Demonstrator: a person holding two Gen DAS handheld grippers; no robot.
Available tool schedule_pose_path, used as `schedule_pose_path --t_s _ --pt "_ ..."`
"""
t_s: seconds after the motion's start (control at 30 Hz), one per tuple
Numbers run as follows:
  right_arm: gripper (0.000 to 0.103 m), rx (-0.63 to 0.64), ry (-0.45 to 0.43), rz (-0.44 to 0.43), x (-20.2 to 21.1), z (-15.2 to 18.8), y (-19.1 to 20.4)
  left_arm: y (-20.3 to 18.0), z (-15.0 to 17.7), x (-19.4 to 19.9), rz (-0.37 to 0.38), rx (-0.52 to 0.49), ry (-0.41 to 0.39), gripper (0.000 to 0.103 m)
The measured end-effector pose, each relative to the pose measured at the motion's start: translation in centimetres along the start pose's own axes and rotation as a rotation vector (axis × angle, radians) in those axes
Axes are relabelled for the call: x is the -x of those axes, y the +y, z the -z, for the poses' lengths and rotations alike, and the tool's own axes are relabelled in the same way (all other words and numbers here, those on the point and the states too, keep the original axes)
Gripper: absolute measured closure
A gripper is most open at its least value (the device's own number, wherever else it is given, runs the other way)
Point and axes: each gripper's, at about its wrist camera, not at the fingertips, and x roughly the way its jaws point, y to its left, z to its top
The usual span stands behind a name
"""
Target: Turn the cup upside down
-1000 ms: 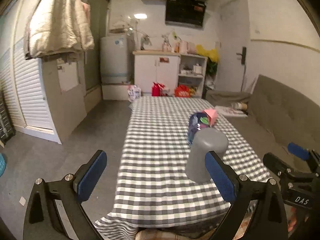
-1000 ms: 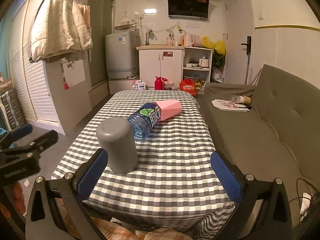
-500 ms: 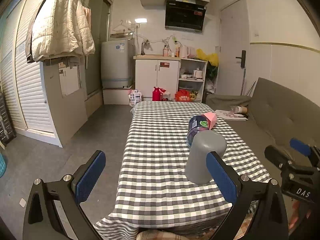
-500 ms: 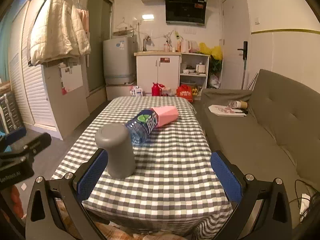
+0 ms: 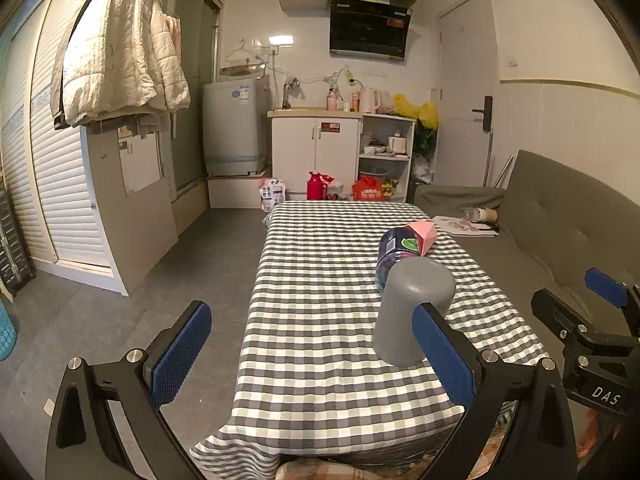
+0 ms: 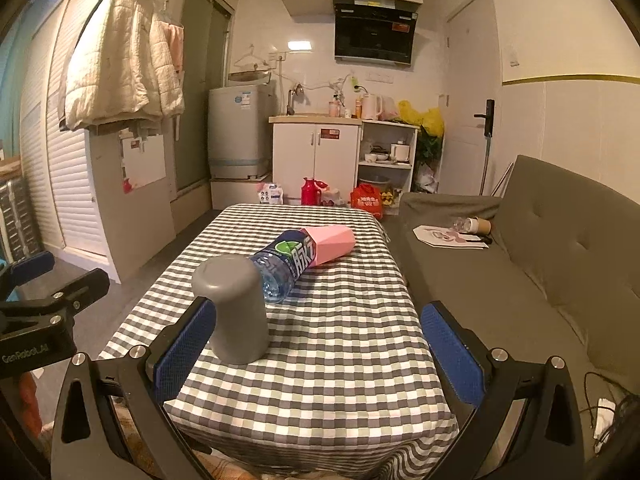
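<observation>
A grey cup point(image 5: 408, 312) stands upside down, closed end up, on the checked tablecloth point(image 5: 320, 280) near the table's front. It also shows in the right wrist view point(image 6: 236, 308). My left gripper point(image 5: 308, 352) is open and empty, in front of the table, with its right finger in front of the cup. My right gripper point(image 6: 320, 352) is open and empty, held back from the table's front edge, with its left finger in front of the cup. Neither gripper touches the cup.
A water bottle point(image 6: 284, 264) lies on its side just behind the cup, with a pink carton point(image 6: 332, 244) over its far end. A grey sofa point(image 6: 520, 272) runs along the table's right side. Bare floor point(image 5: 160, 280) lies to the left.
Both grippers have drawn back and tilted up a little, so the room sits lower in both views. The cup has not moved.
</observation>
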Motion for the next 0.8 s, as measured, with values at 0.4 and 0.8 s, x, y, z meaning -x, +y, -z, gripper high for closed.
schedule_pose_path --t_s 0.4,0.8 --pt "0.0 0.009 0.019 0.005 -0.43 0.14 0.15 0.27 0.03 -0.12 -0.012 0.01 0.01 0.0" --pt "0.0 0.012 0.024 0.006 -0.59 0.21 0.12 0.32 -0.09 0.02 -0.007 0.007 0.005 0.0"
